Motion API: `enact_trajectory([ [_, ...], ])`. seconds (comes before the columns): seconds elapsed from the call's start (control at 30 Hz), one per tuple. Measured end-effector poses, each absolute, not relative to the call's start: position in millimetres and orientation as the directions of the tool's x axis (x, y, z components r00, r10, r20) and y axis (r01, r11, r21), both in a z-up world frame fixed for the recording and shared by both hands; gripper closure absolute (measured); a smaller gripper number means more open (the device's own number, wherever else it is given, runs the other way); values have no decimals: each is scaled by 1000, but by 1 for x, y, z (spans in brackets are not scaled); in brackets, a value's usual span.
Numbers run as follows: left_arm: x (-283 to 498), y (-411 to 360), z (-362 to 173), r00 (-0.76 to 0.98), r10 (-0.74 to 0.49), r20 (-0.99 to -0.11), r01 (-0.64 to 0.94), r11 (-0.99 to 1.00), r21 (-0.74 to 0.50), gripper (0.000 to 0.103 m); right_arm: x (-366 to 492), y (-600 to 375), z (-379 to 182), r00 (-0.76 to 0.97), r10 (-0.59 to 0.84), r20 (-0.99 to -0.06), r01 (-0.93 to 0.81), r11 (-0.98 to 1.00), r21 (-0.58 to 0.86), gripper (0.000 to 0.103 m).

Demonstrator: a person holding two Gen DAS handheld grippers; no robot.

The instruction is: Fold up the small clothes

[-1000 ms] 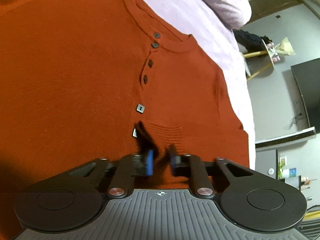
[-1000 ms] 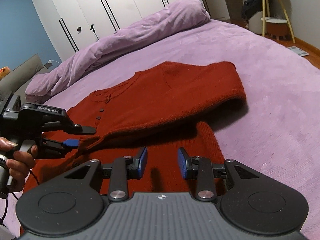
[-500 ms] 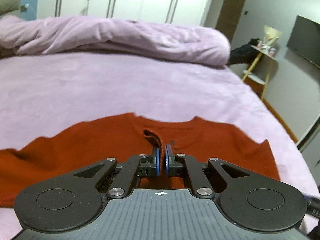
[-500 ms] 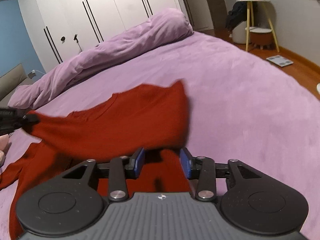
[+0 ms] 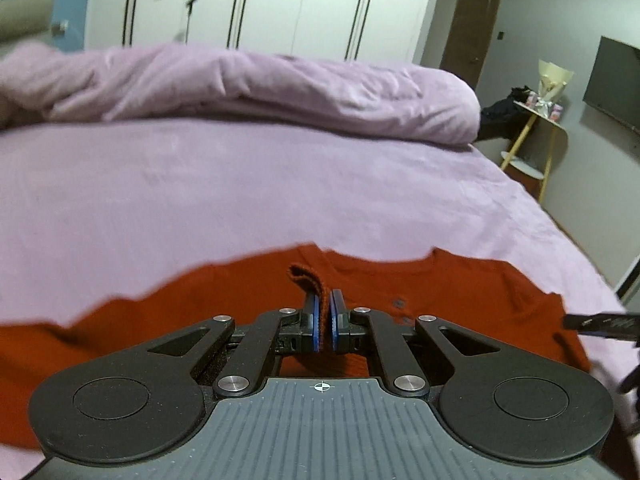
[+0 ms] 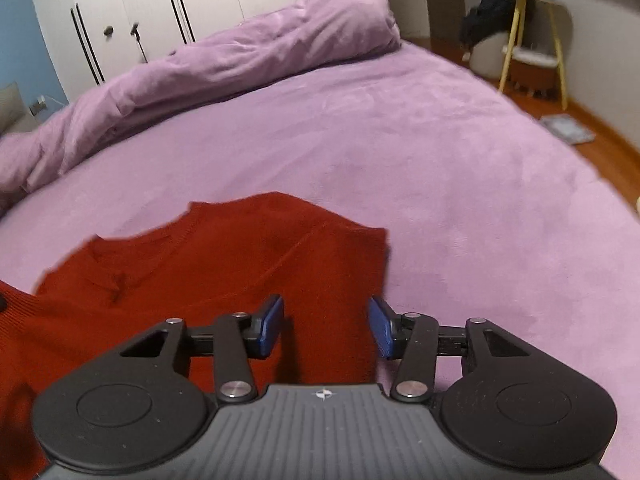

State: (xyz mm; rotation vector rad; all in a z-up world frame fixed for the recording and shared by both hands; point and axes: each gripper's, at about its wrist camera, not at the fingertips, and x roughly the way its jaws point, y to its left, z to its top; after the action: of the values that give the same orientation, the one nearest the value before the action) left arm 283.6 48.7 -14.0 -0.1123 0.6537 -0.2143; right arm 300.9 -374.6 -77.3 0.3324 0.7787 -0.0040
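A rust-red knit sweater with small dark buttons lies on the purple bed. My left gripper is shut on a strip of the sweater's edge, which sticks up between the blue pads. In the right wrist view the sweater spreads from the left to the middle. My right gripper is open over the sweater's right edge, with nothing between the pads. The right gripper's tip shows at the right edge of the left wrist view.
A rolled purple duvet lies along the far side of the bed. White wardrobes stand behind it. A yellow-legged side table and wooden floor are to the right.
My left gripper shut on the sweater's edge and tilted up from looking down on the buttons. The sweater's folded-over part has shifted. My right gripper opened wider and moved closer to the sweater.
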Motion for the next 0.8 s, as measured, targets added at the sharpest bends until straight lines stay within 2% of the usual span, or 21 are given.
enact_trajectory([
  [0.07, 290, 58, -13, 785, -203, -585, 138, 978, -156, 96, 299, -384, -79, 732, 155, -663, 137, 920, 367, 56],
  [0.2, 301, 73, -17, 787, -196, -585, 89, 974, -207, 96, 308, -387, -89, 710, 140, -690, 177, 913, 367, 55],
  [0.37, 306, 72, -27, 781, -177, -599, 88, 981, -175, 96, 337, -367, -94, 682, 91, -726, 131, 961, 244, 56],
  [0.4, 307, 72, -28, 781, -171, -601, 86, 982, -169, 96, 343, -366, -96, 671, 86, -736, 131, 964, 233, 64],
  [0.43, 309, 72, -29, 784, -162, -600, 79, 984, -162, 96, 349, -364, -99, 665, 85, -742, 130, 965, 228, 86],
  [0.47, 310, 72, -29, 789, -156, -595, 75, 985, -158, 96, 352, -364, -99, 669, 85, -738, 128, 965, 227, 96],
  [0.53, 311, 73, -27, 805, -153, -573, 72, 984, -161, 96, 353, -361, -93, 702, 65, -709, 113, 973, 200, 96],
  [0.67, 313, 68, -30, 839, -122, -530, 63, 990, -128, 96, 346, -348, -75, 812, -33, -583, 88, 994, 67, 96],
  [0.73, 318, 63, -42, 828, -105, -550, 59, 993, -100, 96, 348, -346, -84, 815, -106, -570, 128, 992, -1, 96],
  [0.8, 326, 60, -57, 792, -103, -602, 61, 994, -89, 96, 354, -348, -101, 782, -142, -607, 156, 987, -29, 96],
])
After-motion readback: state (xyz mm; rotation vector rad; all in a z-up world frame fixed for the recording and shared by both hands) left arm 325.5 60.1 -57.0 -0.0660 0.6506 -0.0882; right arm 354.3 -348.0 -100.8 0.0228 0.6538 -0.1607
